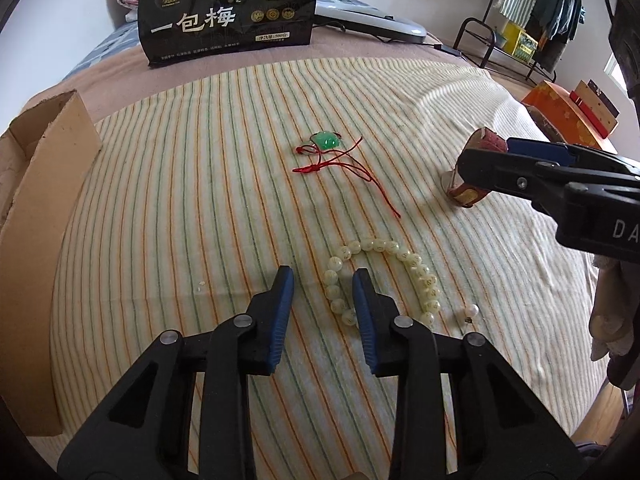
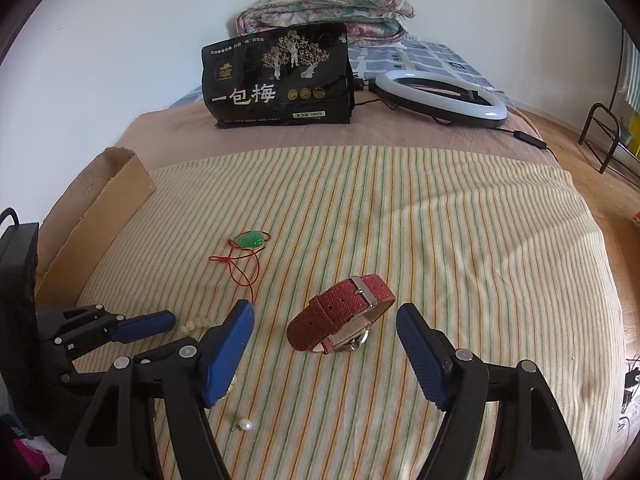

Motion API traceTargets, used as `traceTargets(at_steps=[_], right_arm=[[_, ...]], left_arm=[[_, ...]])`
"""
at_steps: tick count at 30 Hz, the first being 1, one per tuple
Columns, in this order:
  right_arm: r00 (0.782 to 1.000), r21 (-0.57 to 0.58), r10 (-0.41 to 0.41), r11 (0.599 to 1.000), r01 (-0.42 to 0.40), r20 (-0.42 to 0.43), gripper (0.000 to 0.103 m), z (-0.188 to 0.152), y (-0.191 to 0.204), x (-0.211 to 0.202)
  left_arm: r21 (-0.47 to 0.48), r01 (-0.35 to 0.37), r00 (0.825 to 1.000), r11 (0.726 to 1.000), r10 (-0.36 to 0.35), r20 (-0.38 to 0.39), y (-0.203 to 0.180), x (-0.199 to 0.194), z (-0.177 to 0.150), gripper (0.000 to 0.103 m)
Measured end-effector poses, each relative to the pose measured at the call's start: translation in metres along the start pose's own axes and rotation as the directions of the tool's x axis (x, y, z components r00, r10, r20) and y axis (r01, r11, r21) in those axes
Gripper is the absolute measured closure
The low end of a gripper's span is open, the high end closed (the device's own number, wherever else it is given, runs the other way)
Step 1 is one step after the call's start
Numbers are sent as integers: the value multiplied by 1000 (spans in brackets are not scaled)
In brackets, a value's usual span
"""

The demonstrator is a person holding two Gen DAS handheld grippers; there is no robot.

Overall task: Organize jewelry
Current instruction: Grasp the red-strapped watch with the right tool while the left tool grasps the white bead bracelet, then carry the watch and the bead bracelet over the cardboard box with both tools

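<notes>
On the striped cloth (image 1: 200,200) lie a pale bead bracelet (image 1: 416,268), a green pendant on a red cord (image 1: 326,141), a red-strap watch (image 2: 340,316) and a single pearl earring (image 1: 473,311). My left gripper (image 1: 323,276) is open and empty, its fingers straddling the left side of the bracelet. My right gripper (image 2: 325,314) is open wide, its fingers on either side of the watch without touching it. The right gripper also shows in the left wrist view (image 1: 486,156) over the watch (image 1: 466,194). The pendant (image 2: 251,239) and pearl (image 2: 245,425) show in the right wrist view.
An open cardboard box (image 1: 44,184) stands at the cloth's left edge. A black snack bag (image 2: 280,76) stands at the far side, with a ring light (image 2: 440,98) and folded quilt (image 2: 324,6) behind. An orange box (image 1: 560,116) sits right.
</notes>
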State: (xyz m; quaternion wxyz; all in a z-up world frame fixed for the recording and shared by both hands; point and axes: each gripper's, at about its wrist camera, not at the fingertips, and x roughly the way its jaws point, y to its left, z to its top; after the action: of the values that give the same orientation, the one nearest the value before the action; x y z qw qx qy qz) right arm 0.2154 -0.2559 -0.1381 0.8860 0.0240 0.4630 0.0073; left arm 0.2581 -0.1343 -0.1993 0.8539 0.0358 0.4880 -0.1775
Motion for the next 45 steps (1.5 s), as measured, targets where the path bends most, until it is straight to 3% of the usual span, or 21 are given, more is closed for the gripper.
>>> traceTargets(at_steps=[3, 6, 8, 13, 19, 34, 45], right_arm=[[1000, 2, -1, 1000, 1, -8, 29, 1, 0, 6], [1000, 8, -3, 1000, 3, -21, 39, 2, 0, 12], [1000, 11, -2, 1000, 2, -27, 54, 3, -1, 14], [999, 13, 37, 999, -37, -28, 78, 1, -2, 16], [999, 3, 38, 999, -38, -8, 89, -1, -2, 8], [997, -21, 59, 998, -58, 51, 91, 0, 4, -39], [992, -65, 86, 995, -80, 92, 91, 4, 33, -69]], left_arm=[[-4, -10, 1000, 1000, 10, 19, 1, 2, -1, 82], [-3, -11, 1000, 1000, 11, 27, 0, 3, 0, 90], [1, -12, 999, 1000, 12, 32, 0, 3, 1, 95], [-13, 4, 999, 1000, -4, 38, 2, -1, 2, 98], [-25, 13, 997, 1000, -11, 71, 4, -17, 3, 98], [-17, 12, 984, 1000, -9, 177, 7, -75, 2, 98], [-37, -3, 971, 999, 12, 238, 25, -114, -2, 98]])
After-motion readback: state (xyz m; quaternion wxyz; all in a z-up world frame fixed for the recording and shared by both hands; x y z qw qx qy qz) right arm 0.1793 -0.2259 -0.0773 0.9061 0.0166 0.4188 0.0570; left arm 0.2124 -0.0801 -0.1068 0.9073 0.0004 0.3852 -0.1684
